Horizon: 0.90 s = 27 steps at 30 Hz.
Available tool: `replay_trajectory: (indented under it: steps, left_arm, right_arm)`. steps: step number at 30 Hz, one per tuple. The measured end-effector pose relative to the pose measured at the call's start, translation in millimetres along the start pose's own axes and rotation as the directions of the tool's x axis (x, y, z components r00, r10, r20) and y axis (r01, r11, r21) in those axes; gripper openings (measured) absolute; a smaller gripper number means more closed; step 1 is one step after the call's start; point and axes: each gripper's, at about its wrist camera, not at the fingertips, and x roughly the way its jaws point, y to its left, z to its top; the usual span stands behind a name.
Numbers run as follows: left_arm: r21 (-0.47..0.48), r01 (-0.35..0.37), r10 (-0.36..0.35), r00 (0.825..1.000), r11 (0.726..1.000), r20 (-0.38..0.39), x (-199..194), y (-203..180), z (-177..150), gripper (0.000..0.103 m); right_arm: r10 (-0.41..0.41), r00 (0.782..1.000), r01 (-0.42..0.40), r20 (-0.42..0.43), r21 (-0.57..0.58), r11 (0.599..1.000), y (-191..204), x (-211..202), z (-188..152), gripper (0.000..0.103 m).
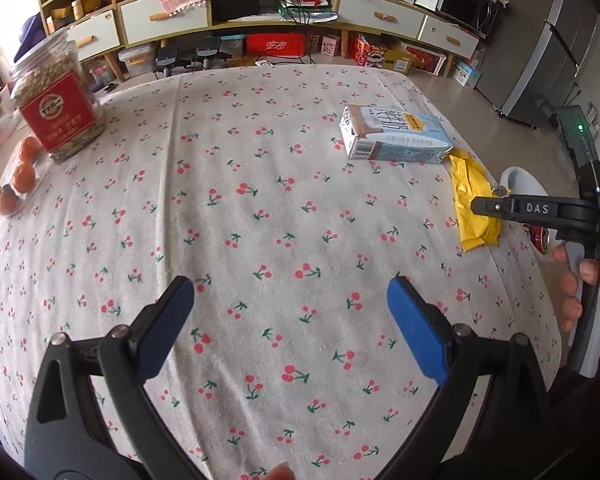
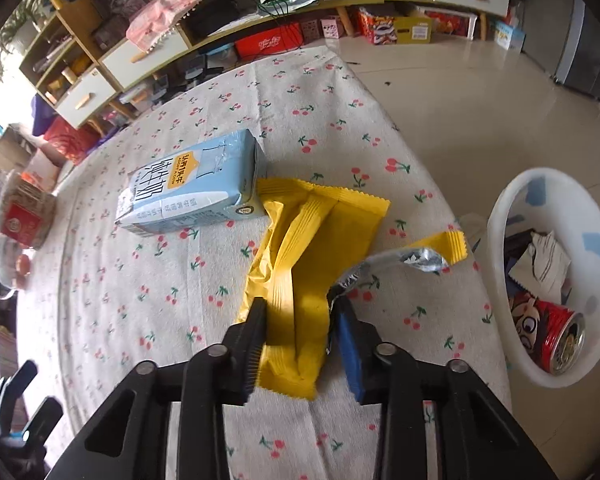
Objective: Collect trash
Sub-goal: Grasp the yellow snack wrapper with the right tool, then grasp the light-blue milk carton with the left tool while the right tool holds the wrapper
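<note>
A crumpled yellow snack wrapper (image 2: pixel 300 248) lies on the cherry-print tablecloth (image 2: pixel 148 280), near the table's right edge. My right gripper (image 2: pixel 300 320) is shut on its near end, with the black pad and the blue pad pressing its two sides. A pale blue milk carton (image 2: pixel 192 184) lies on its side just beyond, touching the wrapper. In the left wrist view the wrapper (image 1: pixel 470 196) and carton (image 1: pixel 396 136) are at the far right, and the right gripper (image 1: pixel 484 206) reaches in over the wrapper. My left gripper (image 1: pixel 292 300) hangs open over bare cloth, holding nothing.
A white bin (image 2: pixel 512 208) stands on the floor by the table's right edge, holding a red can (image 2: pixel 556 336) and paper scraps. A jar with a red label (image 1: pixel 58 108) and small oranges (image 1: pixel 22 176) sit at the far left. Shelves and boxes line the back wall.
</note>
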Motion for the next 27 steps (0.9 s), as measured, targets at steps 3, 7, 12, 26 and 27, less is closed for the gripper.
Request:
replay_trajectory:
  steps: [3, 7, 12, 26, 27]
  left_arm:
    - [0.045, -0.004, 0.004, 1.000, 0.999, -0.003, 8.3, -11.9, 16.0, 0.097]
    - [0.099, 0.021, -0.018, 0.999, 0.995, -0.034, 29.5, -28.7, 44.3, 0.097]
    - [-0.073, 0.167, -0.174, 0.978, 0.983, -0.111, 66.2, -29.8, 72.0, 0.097]
    - [0.336, 0.005, -0.019, 0.999, 0.942, 0.037, 76.6, -93.6, 103.3, 0.097]
    - [0.404, -0.012, -0.003, 0.999, 0.915, 0.038, 79.9, -100.8, 104.1, 0.097]
  right_arm:
    - [0.022, 1.000, -0.022, 0.004, -0.025, 0.999, -6.6, -11.1, -4.4, 0.028]
    - [0.051, 0.998, -0.049, 0.031, -0.045, 0.998, -18.6, -30.9, -7.0, 0.027]
    - [0.075, 0.994, -0.074, 0.081, -0.015, 0.997, -47.2, -58.3, -5.9, 0.027]
    - [0.070, 0.989, -0.082, 0.128, 0.091, 0.992, -114.8, -99.4, -11.8, 0.028]
    - [0.071, 0.989, -0.083, 0.128, 0.098, 0.992, -117.8, -100.1, -13.1, 0.028]
